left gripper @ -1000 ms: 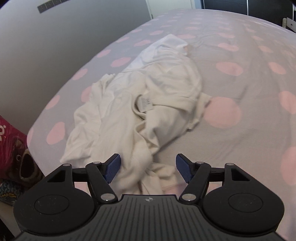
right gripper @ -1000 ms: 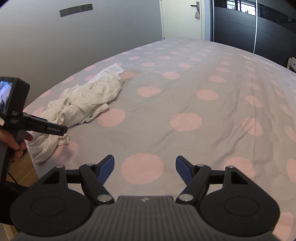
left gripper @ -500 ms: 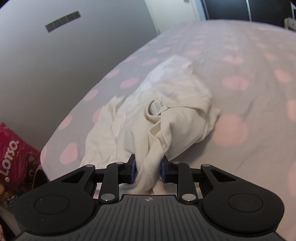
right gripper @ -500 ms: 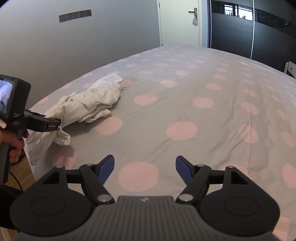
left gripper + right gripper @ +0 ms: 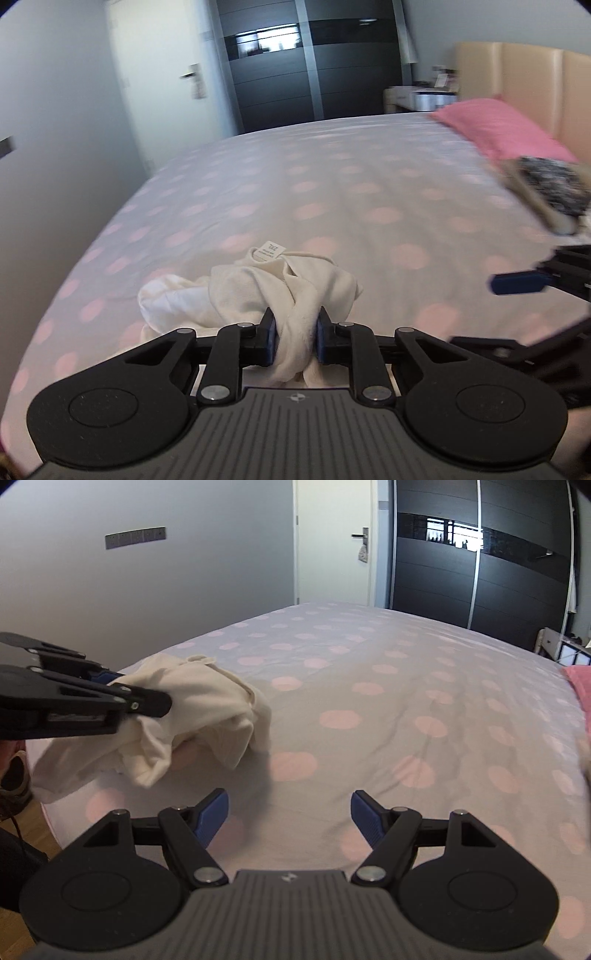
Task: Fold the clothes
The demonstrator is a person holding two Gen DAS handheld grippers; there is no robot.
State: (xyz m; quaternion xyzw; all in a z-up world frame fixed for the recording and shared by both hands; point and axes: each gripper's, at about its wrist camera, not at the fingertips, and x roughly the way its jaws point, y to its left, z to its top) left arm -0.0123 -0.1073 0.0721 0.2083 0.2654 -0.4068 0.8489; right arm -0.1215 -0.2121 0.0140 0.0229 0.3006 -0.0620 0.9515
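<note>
My left gripper (image 5: 294,334) is closing: its fingers (image 5: 268,336), wide apart a second ago, now clamp a bunched fold of the cream garment (image 5: 258,295). The garment, earlier slumped at the bed's near left edge, is lifted and drawn onto the bed (image 5: 332,206), part of it trailing. I judge the pick-up done and spreading next. My right gripper (image 5: 289,812) hovers over bare sheet, fingers (image 5: 214,810) apart and empty. The clamped part, hem or sleeve, is hidden in folds. Motion blur smears the pillow (image 5: 498,125).
</note>
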